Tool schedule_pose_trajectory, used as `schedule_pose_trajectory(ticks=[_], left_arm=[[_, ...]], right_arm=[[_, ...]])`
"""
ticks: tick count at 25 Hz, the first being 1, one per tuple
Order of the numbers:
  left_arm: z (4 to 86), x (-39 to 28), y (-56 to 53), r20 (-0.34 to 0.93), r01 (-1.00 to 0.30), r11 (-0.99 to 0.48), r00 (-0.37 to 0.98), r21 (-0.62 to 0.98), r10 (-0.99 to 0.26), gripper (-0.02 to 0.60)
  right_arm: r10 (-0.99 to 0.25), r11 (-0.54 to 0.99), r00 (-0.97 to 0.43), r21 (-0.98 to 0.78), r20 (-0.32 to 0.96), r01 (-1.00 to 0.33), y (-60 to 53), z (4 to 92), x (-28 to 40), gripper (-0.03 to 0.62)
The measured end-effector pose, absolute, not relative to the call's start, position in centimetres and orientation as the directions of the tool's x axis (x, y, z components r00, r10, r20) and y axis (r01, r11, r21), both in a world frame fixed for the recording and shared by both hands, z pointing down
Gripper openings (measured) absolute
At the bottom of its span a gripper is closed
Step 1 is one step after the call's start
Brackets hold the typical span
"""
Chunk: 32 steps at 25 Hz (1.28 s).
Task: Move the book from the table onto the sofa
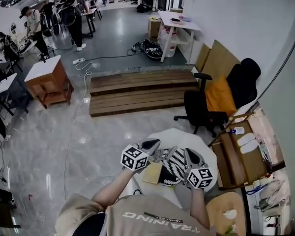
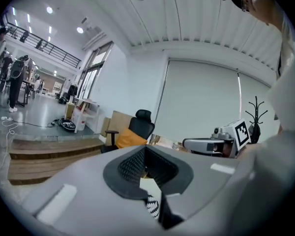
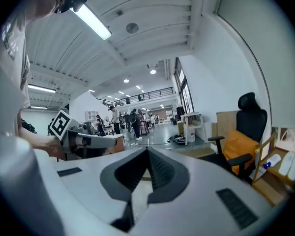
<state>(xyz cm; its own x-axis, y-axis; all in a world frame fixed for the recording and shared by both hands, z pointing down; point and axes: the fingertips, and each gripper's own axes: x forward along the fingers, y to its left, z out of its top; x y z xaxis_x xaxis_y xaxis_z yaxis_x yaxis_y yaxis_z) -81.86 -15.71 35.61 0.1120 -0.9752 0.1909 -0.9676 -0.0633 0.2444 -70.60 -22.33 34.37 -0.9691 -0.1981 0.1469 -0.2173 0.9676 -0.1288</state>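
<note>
A tan book lies on a round white table, beside a black-and-white zigzag-patterned item. Both grippers are held high, close under the head camera and above the table. My left gripper is shut with nothing in it; its own view shows the pads pressed together. My right gripper is also shut and empty, its jaws meeting in its own view. Each gripper shows in the other's view: the right one and the left one. No sofa is clearly in view.
A black office chair with an orange cushion stands beyond the table. A wooden shelf unit is at the right, a low wooden platform further off. A small wooden cabinet and people at desks are at the far left.
</note>
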Motion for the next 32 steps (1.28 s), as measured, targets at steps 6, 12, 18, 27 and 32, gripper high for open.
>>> schedule_pose_trajectory(ticks=[6,12,18,27,32], left_arm=[[30.5,-81.8,-16.3,0.125,-0.982,-0.045,0.069,0.181,-0.990,0.006],[30.3,-81.3,-15.5,0.198,-1.000,-0.016,0.018,0.010,-0.980,0.006],[29.7,-81.0,-15.3,0.193,-1.000,-0.011,0.013,0.014,-0.981,0.006],[31.5,-80.0,-14.3,0.225,-1.000,-0.023,0.024,0.009,-0.974,0.006],[31.5,-80.6,-13.6,0.219,-0.999,-0.014,0.022,0.037,-0.975,0.006]], right_arm=[[-0.214,0.975,-0.975,-0.052,0.051,-0.217,-22.4,28.5,-70.9,0.005],[-0.237,0.969,-0.971,-0.064,0.005,-0.237,-22.2,26.9,-70.7,0.005],[-0.271,0.961,-0.963,-0.058,0.008,-0.271,-22.0,26.9,-69.5,0.005],[-0.279,0.958,-0.960,-0.065,0.012,-0.279,-20.9,27.7,-68.4,0.005],[-0.271,0.961,-0.963,-0.063,0.008,-0.271,-20.3,27.1,-68.8,0.005]])
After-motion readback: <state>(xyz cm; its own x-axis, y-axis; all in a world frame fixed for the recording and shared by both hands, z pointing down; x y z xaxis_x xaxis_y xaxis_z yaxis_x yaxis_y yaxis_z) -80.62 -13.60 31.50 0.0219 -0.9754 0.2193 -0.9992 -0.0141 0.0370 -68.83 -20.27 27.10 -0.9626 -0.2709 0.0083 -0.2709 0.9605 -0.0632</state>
